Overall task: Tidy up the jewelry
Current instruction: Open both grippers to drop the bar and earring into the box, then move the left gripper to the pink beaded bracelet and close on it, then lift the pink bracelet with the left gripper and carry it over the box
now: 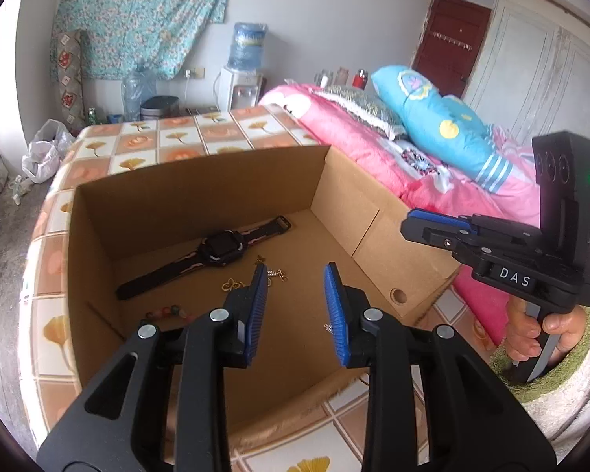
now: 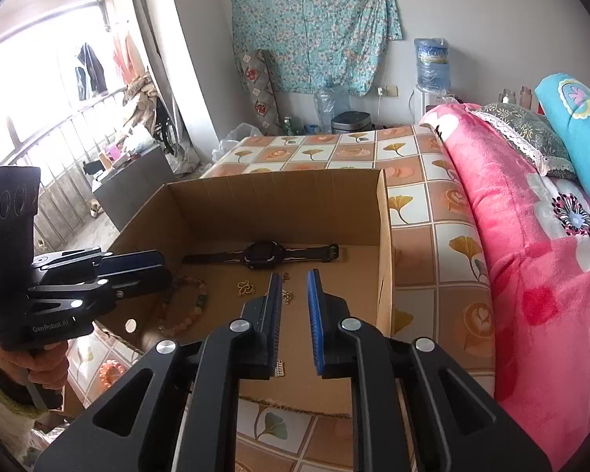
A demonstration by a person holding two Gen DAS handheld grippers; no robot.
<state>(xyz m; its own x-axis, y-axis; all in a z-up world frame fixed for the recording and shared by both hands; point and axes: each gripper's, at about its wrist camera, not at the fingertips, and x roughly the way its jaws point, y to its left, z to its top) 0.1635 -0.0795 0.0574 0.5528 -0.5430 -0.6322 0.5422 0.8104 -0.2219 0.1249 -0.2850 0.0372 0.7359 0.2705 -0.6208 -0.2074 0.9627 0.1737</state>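
An open cardboard box (image 1: 200, 192) (image 2: 275, 204) stands on the tiled-pattern bed sheet. On its floor lie a black watch (image 1: 220, 249) (image 2: 263, 255), a small gold chain piece (image 1: 232, 285) (image 2: 246, 287) and a bead bracelet (image 1: 165, 310) (image 2: 185, 303). A tiny silver piece (image 1: 328, 328) lies by my left gripper's right finger. My left gripper (image 1: 295, 275) (image 2: 157, 263) hangs over the box's near left part, jaws open with nothing between them. Over the near right part my right gripper (image 2: 295, 275) (image 1: 413, 224) stands open by a narrow gap, also with nothing in it.
An orange bead bracelet (image 2: 112, 371) lies on the sheet outside the box's near left corner. A pink blanket (image 2: 523, 275) and a blue pillow (image 1: 432, 122) are piled to the right of the box. A water dispenser (image 1: 244, 78) stands against the far wall.
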